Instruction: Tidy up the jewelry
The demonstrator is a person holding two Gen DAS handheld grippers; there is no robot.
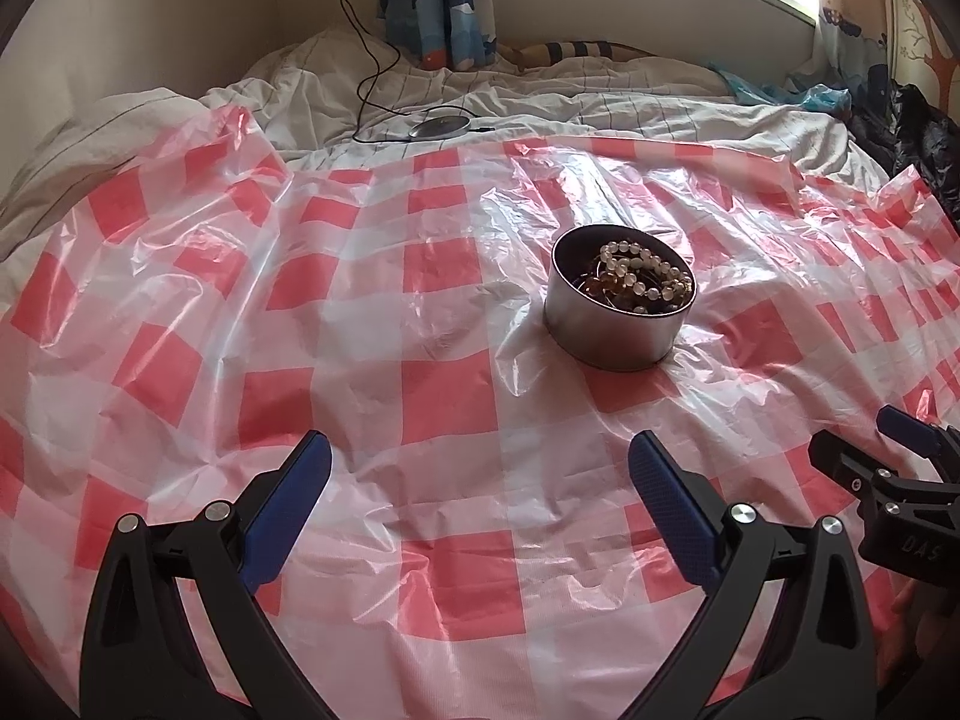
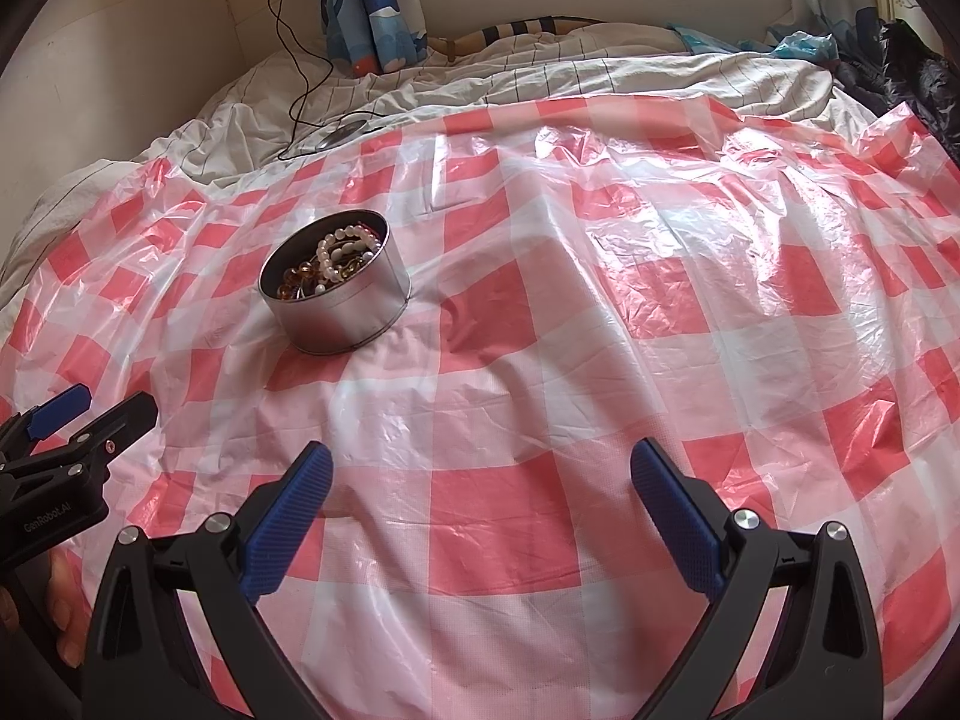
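A round metal tin (image 1: 606,336) stands on the red-and-white checked plastic sheet (image 1: 372,312); it also shows in the right wrist view (image 2: 345,315). It holds a pile of bead bracelets (image 1: 642,276), white pearly and amber ones (image 2: 336,264). My left gripper (image 1: 480,462) is open and empty, low over the sheet, nearer than the tin and to its left. My right gripper (image 2: 480,471) is open and empty, nearer than the tin and to its right. Each gripper shows at the other view's edge.
The sheet covers a bed with rumpled white striped bedding (image 1: 540,90). A round charger pad with a black cable (image 1: 438,127) lies behind the sheet. Blue curtains (image 1: 438,0) hang at the back wall. Dark clothing (image 1: 912,138) lies at the far right.
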